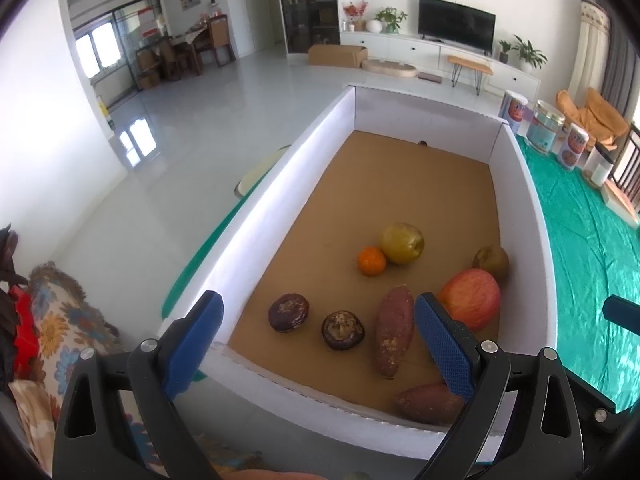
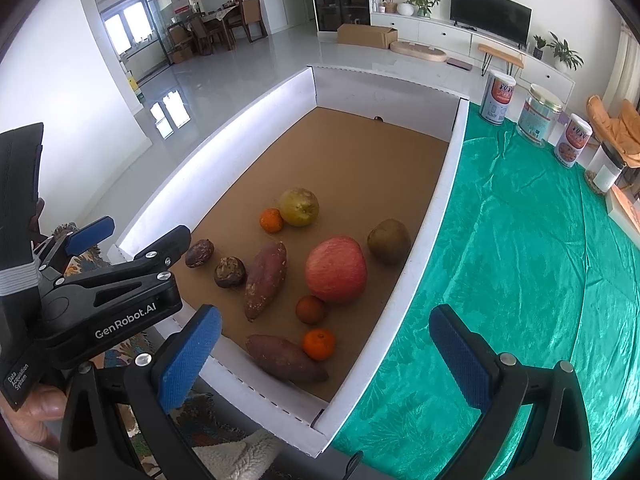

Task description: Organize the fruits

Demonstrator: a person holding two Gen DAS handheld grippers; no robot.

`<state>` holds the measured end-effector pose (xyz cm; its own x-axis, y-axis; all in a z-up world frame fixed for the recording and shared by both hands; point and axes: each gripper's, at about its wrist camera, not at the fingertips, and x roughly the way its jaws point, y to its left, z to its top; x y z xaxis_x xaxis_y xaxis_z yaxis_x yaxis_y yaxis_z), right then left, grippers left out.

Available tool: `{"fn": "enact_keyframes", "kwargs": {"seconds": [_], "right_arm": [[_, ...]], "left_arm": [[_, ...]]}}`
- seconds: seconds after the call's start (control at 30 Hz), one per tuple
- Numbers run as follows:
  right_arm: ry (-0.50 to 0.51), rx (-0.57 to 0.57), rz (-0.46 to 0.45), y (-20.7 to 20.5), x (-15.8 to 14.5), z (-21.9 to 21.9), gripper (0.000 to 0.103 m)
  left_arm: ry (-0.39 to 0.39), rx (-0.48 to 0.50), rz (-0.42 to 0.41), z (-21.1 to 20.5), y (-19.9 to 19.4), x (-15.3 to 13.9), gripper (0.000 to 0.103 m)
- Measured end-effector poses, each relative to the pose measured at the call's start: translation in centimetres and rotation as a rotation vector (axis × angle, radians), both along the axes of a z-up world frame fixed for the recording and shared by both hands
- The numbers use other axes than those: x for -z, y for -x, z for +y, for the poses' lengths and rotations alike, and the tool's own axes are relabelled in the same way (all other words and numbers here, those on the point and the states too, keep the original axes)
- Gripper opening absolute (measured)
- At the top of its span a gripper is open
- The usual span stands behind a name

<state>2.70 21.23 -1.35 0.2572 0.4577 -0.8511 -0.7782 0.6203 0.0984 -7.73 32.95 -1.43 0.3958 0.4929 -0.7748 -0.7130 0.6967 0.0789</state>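
Fruits and sweet potatoes lay inside a walled box (image 2: 420, 232) on a table (image 2: 520, 260).
An apple (image 2: 336, 270) sat between a pear (image 2: 389, 240) on its right and a sweet potato (image 2: 266, 274) on its left; three canisters (image 2: 536, 120) stood on the table behind.

Fruit and roots lie loose on the brown floor of a white-walled box (image 2: 424, 240). A large red apple (image 2: 336, 270) sits near the box's right wall, a brownish pear (image 2: 389, 240) just beyond it. A yellow-green apple (image 2: 299, 206) touches a small orange (image 2: 271, 220) mid-floor. Two sweet potatoes (image 2: 266, 274), another orange (image 2: 318, 344) and two dark, shrivelled fruits (image 2: 229, 272) crowd the near end.
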Motion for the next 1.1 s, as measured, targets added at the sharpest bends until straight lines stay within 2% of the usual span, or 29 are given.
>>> {"fn": "enact_keyframes", "kwargs": {"seconds": [0.5,1.1], "right_arm": [[0.018,-0.002,-0.023,0.00,0.18,0.42,0.103],[0.013,-0.009,-0.006,0.12,0.43,0.92,0.103]], "left_arm": [[-0.014,-0.004,0.001,0.04,-0.02,0.11,0.097],[-0.014,0.004,-0.004,0.00,0.23,0.06,0.097]]}}
